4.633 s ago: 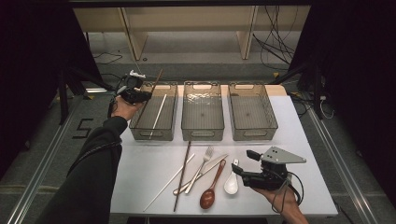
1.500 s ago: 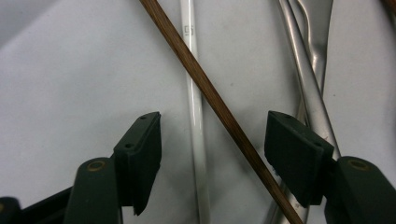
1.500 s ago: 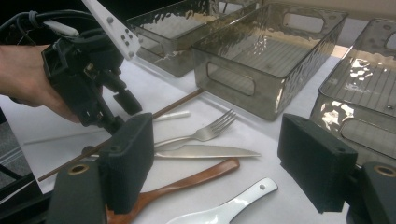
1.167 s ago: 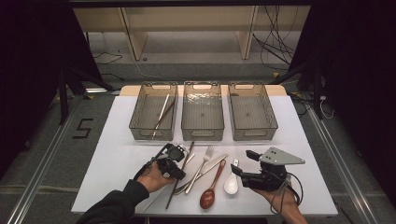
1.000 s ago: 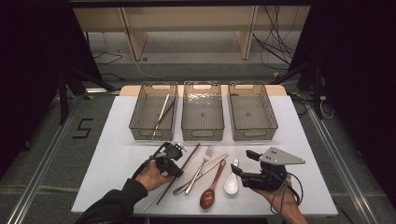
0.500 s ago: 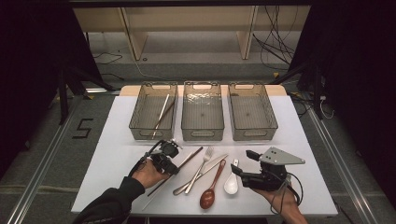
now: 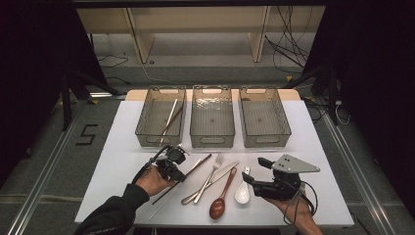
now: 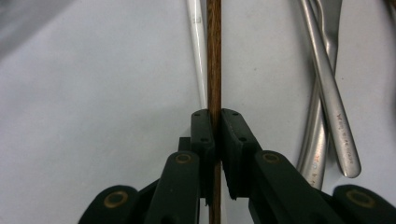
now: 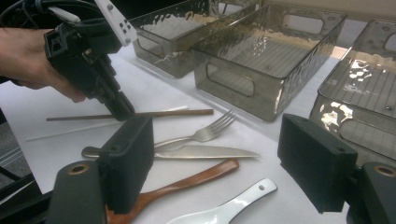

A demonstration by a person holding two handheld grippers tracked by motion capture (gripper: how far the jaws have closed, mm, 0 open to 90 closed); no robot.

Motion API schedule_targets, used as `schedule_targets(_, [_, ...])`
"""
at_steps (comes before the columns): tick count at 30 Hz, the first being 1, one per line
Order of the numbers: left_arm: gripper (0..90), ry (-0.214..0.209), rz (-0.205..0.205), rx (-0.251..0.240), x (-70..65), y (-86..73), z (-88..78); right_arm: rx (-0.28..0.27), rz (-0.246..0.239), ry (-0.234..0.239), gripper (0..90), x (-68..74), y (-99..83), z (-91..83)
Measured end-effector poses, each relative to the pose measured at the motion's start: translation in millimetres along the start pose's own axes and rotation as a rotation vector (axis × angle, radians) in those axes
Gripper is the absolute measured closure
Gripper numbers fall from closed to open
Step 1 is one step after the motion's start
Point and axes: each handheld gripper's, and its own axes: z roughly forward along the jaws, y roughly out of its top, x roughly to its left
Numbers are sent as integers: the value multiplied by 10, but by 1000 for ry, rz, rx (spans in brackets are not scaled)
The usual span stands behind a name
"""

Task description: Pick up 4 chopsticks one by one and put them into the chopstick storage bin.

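A: Left gripper (image 8: 215, 133), jaw state?
B: Just closed, pads pressing a thin dark-brown wooden chopstick (image 8: 214, 56) lying on the white table (image 7: 117, 166).
A: Neighbours of that chopstick?
B: A white plastic chopstick (image 8: 197, 51) just beside it; steel fork (image 7: 211, 174) and steel knife (image 7: 210, 183) near, on the side away from the holding hand; beyond them a brown wooden spoon (image 7: 221, 196) and a white ceramic spoon (image 7: 242, 191).
A: Right gripper (image 9: 217, 163)?
B: Jaws wide apart, holding nothing, past the white spoon.
A: Farther out?
B: Three smoky clear plastic bins (image 7: 211, 142) beyond the chopstick.
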Motion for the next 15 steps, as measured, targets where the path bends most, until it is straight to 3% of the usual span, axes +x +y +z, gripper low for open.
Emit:
schedule_targets(8, [837,-14,23,-17,-20,15,-93,-1,-1,1,280,1,1,-2])
schedule_targets(15, [837,-17,19,-42,15,11,-146,-1,-1,1,281,1,1,-1])
